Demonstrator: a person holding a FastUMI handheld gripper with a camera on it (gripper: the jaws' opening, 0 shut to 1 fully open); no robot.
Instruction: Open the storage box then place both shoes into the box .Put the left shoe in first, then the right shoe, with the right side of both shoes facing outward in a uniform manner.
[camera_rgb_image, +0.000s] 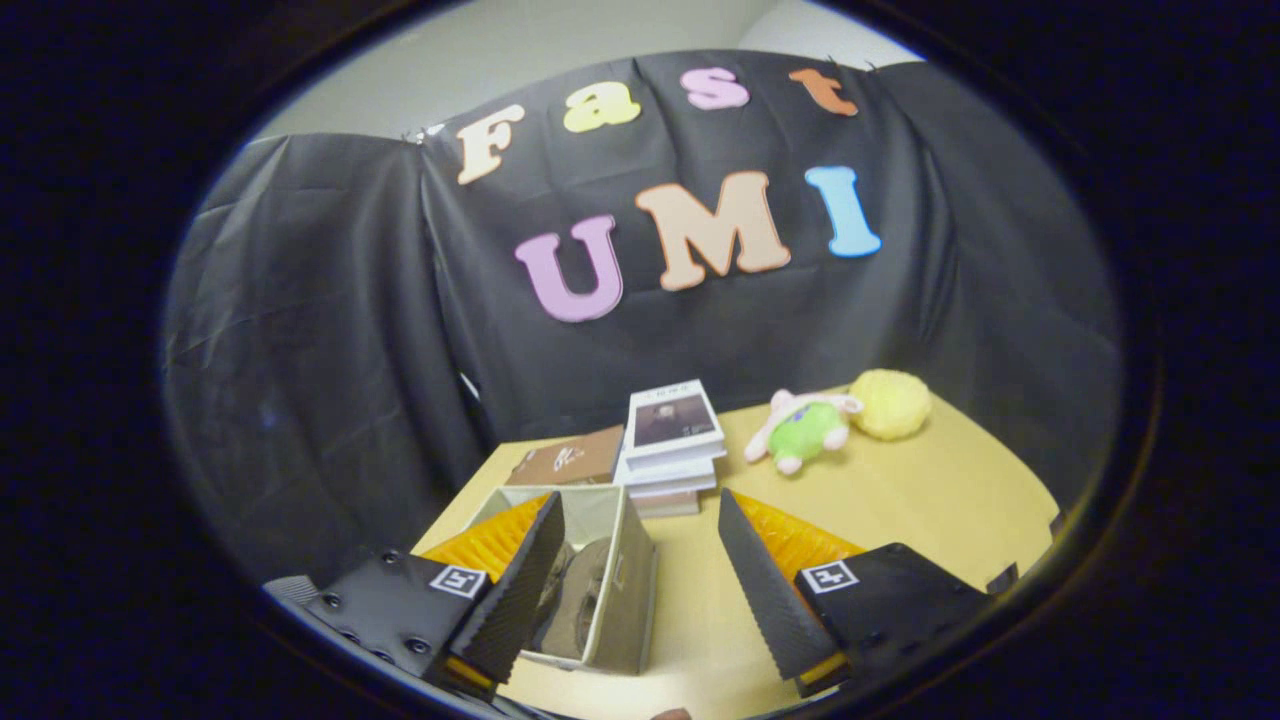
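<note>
Nearest the camera, the tongs (640, 590) are spread wide apart and grasp nothing; bare table (950, 500) shows in the gap between the two fingers. Each finger carries a small square marker on its body and a ridged inner face.

Just ahead of the left finger, and partly hidden behind its tip, stands the storage box (625, 590), a pale fabric-sided box with its top open. It sits on the near left part of the table, close to the left edge. Inside it lies a shoe (580, 590), dark brownish-grey, seen down through the open top; the left finger covers part of it, so I cannot tell which shoe it is or which way its sides face. Whether a second shoe lies beside it cannot be told either.

Beyond the box, farther back, a stack of books (672, 445) rests on the table, the top one with a pale cover bearing a dark picture. Just left of the stack lies a flat brown book (570, 458), near the table's far left corner.

To the right of the stack, at the far side of the table, a green and pink plush toy (805, 428) lies on its side. Touching or just beside it, farther right, sits a fluffy yellow ball (890, 403). Behind everything hangs the black cloth wall (320, 330) of the booth.
</note>
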